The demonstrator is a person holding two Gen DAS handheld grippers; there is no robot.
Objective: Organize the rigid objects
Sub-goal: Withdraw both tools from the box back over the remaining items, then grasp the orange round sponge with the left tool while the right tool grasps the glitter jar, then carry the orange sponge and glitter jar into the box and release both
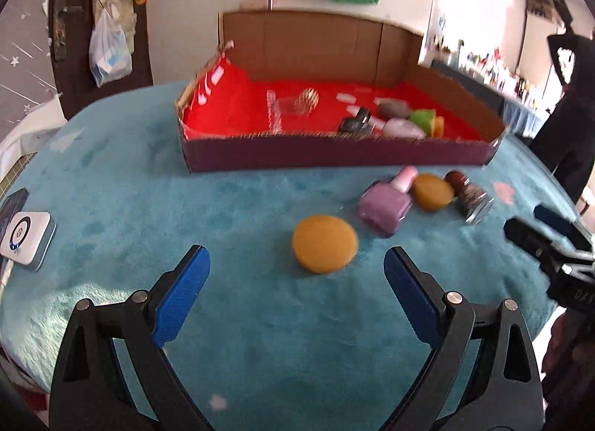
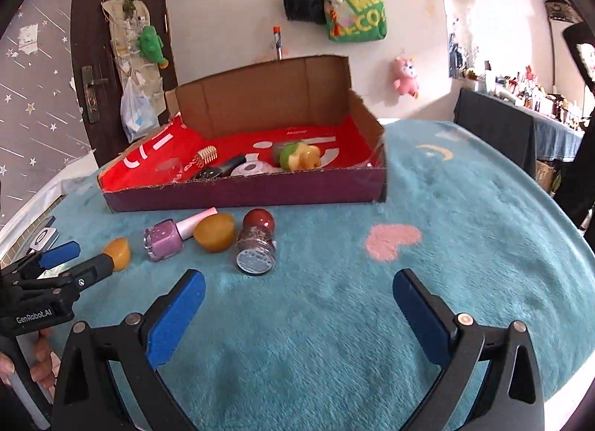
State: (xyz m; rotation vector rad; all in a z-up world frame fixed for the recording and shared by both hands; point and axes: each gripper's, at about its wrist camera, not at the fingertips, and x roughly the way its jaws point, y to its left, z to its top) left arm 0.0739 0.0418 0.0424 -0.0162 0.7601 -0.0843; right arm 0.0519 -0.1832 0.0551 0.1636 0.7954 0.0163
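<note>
Left claw: mine, spread wide and holding nothing, hovering low over the teal plush bench.
Right claw: also wide and holding nothing, aimed at bare plush beside the pink heart patch.
Nearest piece: the yellow puck lies just ahead of my left claw, a little right of centre between the blue pads, flat face up; round, so no long axis to line up with.
Other loose pieces: lilac polish bottle on its side, cap pointing toward the box; second yellow puck touching it; glitter jar on its side, just beyond.
Box: red-lined cardboard tray, well past the loose pieces, already holding several small items.
Which arm: I judge the left nearer the first puck; the glitter jar lies ahead and left of my right claw.
Only in the right view: the left claw from the side, one finger hiding part of the puck; the jar's labelled base facing me.
Only in the left view: the puck's full round face, though blurred.
Next move, my guess: nudge right, lower, close on the puck.
</note>
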